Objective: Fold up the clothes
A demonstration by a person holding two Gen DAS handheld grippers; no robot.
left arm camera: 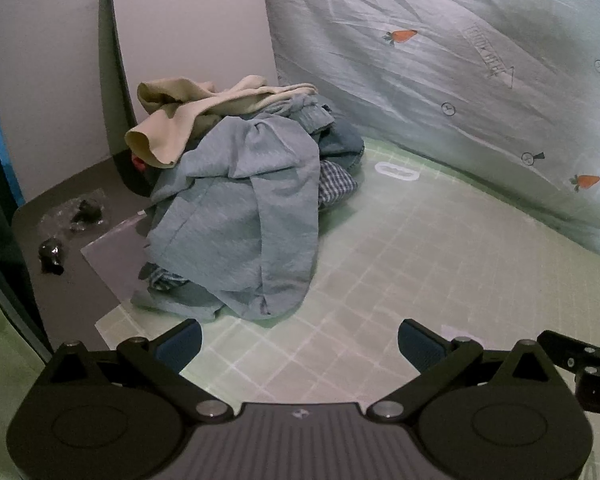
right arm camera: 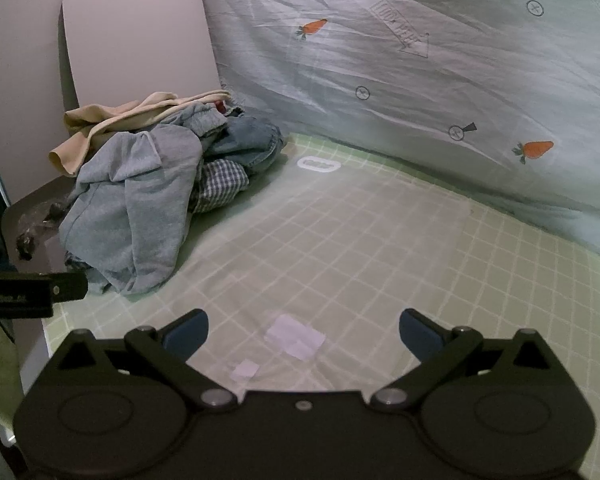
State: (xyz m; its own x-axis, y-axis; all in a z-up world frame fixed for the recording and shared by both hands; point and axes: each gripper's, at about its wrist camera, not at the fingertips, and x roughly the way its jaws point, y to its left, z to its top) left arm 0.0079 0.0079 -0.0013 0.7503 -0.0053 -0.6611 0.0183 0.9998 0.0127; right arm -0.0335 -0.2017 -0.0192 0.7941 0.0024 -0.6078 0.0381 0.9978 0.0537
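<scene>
A heap of clothes lies at the left end of the green checked sheet (left arm camera: 400, 264). On top is a beige garment (left arm camera: 180, 120), below it a grey-blue sweatshirt (left arm camera: 244, 208), with denim (left arm camera: 336, 136) and a checked piece (left arm camera: 336, 186) behind. The heap also shows in the right wrist view (right arm camera: 140, 200). My left gripper (left arm camera: 300, 344) is open and empty, just in front of the heap. My right gripper (right arm camera: 304, 332) is open and empty, over the bare sheet (right arm camera: 360, 248), to the right of the heap.
A pale blue duvet (left arm camera: 460, 80) with carrot prints rises along the back. A grey bedside surface (left arm camera: 60, 248) at left holds black small items (left arm camera: 52, 256). A rounded headboard panel (right arm camera: 136, 32) stands behind the heap. White patches (right arm camera: 296, 336) lie on the sheet.
</scene>
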